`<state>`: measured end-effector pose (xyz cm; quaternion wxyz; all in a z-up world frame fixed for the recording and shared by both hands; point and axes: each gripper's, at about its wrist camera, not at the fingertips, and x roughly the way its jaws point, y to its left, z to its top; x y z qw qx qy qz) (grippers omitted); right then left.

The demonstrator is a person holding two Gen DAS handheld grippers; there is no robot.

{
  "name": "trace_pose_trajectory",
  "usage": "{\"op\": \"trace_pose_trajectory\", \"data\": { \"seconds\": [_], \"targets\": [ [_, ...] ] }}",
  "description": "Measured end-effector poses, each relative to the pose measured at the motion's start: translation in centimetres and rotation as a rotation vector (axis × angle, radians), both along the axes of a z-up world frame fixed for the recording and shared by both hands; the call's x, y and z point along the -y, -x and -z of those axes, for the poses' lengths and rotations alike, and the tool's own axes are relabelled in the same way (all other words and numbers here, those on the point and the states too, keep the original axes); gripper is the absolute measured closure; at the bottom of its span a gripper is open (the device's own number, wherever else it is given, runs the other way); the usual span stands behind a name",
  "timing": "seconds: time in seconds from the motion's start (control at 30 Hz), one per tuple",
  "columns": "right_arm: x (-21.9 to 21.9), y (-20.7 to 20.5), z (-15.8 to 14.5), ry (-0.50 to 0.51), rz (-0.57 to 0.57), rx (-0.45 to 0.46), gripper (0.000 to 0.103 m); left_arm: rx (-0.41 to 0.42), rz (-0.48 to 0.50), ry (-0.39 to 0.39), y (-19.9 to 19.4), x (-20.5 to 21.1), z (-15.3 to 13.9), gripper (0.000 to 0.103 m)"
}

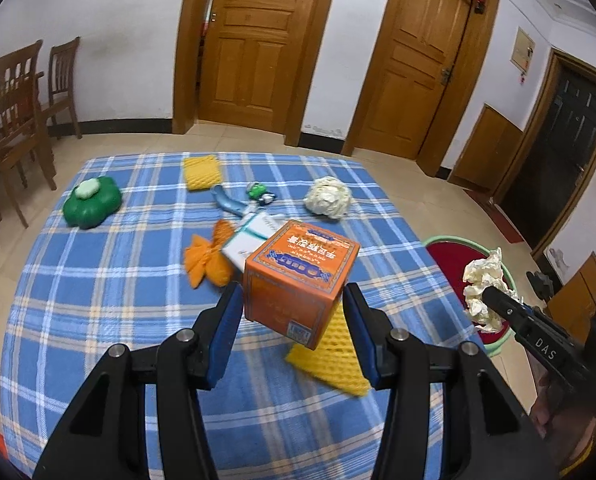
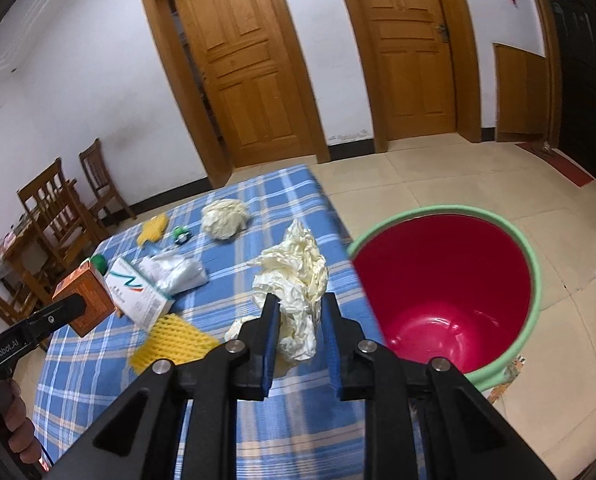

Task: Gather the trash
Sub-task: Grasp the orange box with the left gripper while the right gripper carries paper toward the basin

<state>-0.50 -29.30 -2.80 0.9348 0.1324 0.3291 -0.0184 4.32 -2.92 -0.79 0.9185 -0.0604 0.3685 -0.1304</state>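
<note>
My left gripper (image 1: 294, 304) is shut on an orange carton box (image 1: 298, 276) and holds it tilted above the blue plaid table (image 1: 98, 300); the box also shows in the right wrist view (image 2: 88, 300). My right gripper (image 2: 300, 312) is shut on a crumpled cream paper wad (image 2: 298, 276), near the table's right edge; the wad also shows in the left wrist view (image 1: 484, 288). A red bucket with a green rim (image 2: 446, 292) stands on the floor right of the table.
On the table lie another paper ball (image 1: 328, 198), two yellow foam nets (image 1: 330, 356) (image 1: 202, 172), an orange net (image 1: 208, 258), a white box (image 1: 246, 240), a green lidded container (image 1: 92, 202) and small items. Wooden chairs (image 1: 14, 112) stand at left.
</note>
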Motion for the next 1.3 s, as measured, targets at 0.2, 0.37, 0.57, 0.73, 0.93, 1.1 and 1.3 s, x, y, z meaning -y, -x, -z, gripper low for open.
{"op": "trace_pose_trajectory", "data": {
  "seconds": [0.2, 0.37, 0.57, 0.73, 0.93, 1.1, 1.3],
  "targets": [
    [2.6, 0.2, 0.1, -0.005, 0.066, -0.004, 0.08, -0.006, 0.067, -0.016, -1.2, 2.9, -0.3, 0.059],
    [4.3, 0.3, 0.6, -0.016, 0.102, -0.014, 0.08, -0.012, 0.133, -0.024, -2.3, 5.6, -0.5, 0.062],
    [5.7, 0.7, 0.8, -0.033, 0.128, -0.014, 0.08, -0.043, 0.169, -0.025, -3.0, 7.4, 0.1, 0.063],
    [6.4, 0.9, 0.8, -0.041, 0.139, -0.009, 0.08, -0.076, 0.189, -0.034, -3.1, 8.3, 0.9, 0.06],
    [7.0, 1.5, 0.3, -0.036, 0.153, 0.002, 0.08, -0.101, 0.225, -0.042, -2.4, 9.7, 1.6, 0.047],
    [7.6, 1.7, 0.3, -0.04, 0.166, 0.005, 0.08, -0.115, 0.259, -0.061, -1.7, 10.9, 2.2, 0.037],
    [8.2, 1.8, 0.3, -0.043, 0.178, 0.003, 0.08, -0.141, 0.302, -0.069, -1.5, 12.3, 3.0, 0.035]
  ]
}}
